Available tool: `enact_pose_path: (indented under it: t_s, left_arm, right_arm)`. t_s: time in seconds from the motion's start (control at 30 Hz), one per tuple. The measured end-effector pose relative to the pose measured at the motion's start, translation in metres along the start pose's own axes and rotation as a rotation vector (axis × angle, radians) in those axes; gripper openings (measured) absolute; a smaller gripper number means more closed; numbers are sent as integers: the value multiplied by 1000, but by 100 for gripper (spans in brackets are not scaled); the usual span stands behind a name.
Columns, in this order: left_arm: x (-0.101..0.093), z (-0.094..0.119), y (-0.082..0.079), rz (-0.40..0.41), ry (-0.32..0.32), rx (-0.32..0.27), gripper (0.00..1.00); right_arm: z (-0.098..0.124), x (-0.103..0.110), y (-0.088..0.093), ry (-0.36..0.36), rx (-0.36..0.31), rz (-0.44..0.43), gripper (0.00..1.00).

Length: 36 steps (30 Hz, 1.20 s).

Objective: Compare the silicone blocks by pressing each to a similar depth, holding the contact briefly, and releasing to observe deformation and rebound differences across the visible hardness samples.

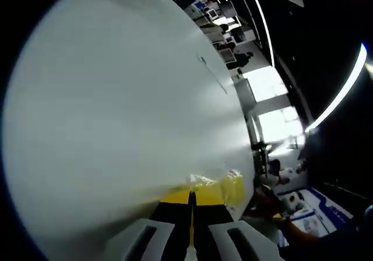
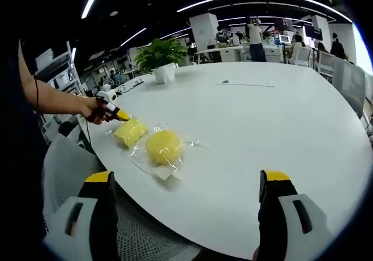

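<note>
Well, left tool closed at block (table edge), right tool agape

At lower centre of the left gripper view, the bagged yellow block is blurred and partly covered by the closed jaws.

Right gripper: two wide-set jaws, black inner faces, yellow caps at the tips, light grey housings below, each with a dark oblong slot. Left gripper: same build, black jaws with yellow tips, grey slotted housings, a thin yellow seam between the jaws. From the right gripper view, left gripper reads white body, yellow tip. Forearm bare, thin dark cable alongside it.
</note>
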<state>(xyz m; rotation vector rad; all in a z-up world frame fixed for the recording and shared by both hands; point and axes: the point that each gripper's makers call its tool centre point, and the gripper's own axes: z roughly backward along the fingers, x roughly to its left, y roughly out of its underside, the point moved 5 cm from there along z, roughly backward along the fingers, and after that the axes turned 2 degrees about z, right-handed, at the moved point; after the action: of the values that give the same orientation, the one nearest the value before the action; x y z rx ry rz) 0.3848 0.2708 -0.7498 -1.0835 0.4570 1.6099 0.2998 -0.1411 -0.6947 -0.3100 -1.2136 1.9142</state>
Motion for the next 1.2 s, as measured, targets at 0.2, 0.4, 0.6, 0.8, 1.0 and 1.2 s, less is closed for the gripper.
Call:
enact_pose_path:
  t_s: [0.2, 0.4, 0.6, 0.8, 1.0, 1.2]
  left_arm:
    - [-16, 4, -6, -73, 26, -67, 0]
    - [-39, 7, -8, -133, 66, -93, 0]
    - [-53, 11, -9, -231, 56, -123, 0]
    - [-71, 14, -5, -328, 38, -139, 0]
    - [-87, 18, -2, -449, 26, -137, 0]
    - [-110, 27, -3, -595, 22, -182, 0]
  right_arm:
    - [0, 1, -1, -2, -6, 1, 96]
    - [-1, 3, -3, -11, -8, 11, 96]
    - [1, 5, -8, -16, -15, 23, 96]
    - [3, 6, -9, -18, -23, 25, 96]
    - [3, 7, -11, -25, -29, 32, 96]
    - [6, 9, -15, -33, -36, 45, 96]
